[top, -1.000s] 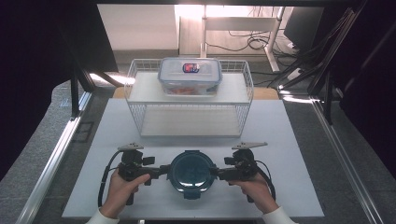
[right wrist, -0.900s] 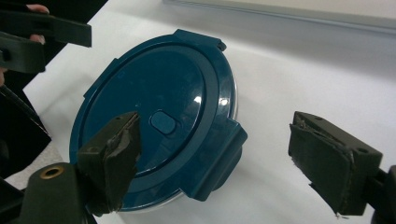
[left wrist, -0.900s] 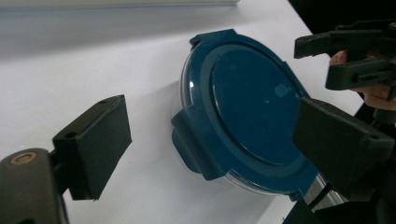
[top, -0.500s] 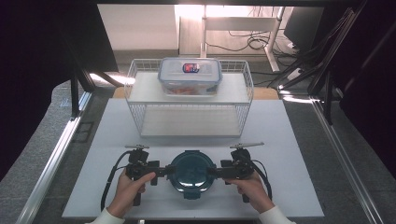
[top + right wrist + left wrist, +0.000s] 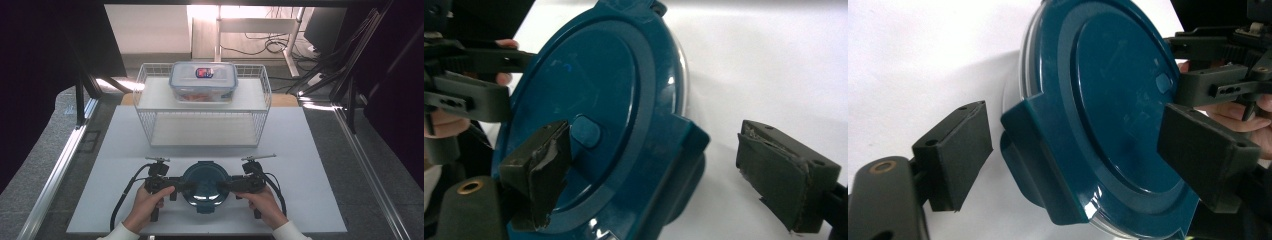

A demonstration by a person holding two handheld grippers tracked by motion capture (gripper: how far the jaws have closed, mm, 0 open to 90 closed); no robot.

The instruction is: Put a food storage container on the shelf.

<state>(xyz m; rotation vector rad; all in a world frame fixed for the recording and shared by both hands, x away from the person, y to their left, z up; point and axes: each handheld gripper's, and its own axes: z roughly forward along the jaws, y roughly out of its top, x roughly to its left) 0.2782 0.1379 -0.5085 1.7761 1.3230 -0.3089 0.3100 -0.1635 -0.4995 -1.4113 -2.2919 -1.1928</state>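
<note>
Flanking the round blue container [image 5: 204, 184] near the table's [image 5: 310, 150] front edge, the left gripper [image 5: 1068, 150] stands with jaws apart around its left latch tab, having just closed slightly. The right gripper [image 5: 669, 170] likewise straddles the right tab, seemingly untouched. Closing both evenly should keep it level.

The round container lid [image 5: 205, 185] near the front of the table is deep teal blue, glossy, over a clear rim, and the grippers at its left [image 5: 176, 186] and right [image 5: 231, 186] are matt black with black cables. The tabletop [image 5: 310, 165] is plain white, and the wire rack [image 5: 150, 125] at the far side is white too. On the rack stands a clear lidded food box [image 5: 202, 82] with a red and blue label on top and orange contents showing through.
</note>
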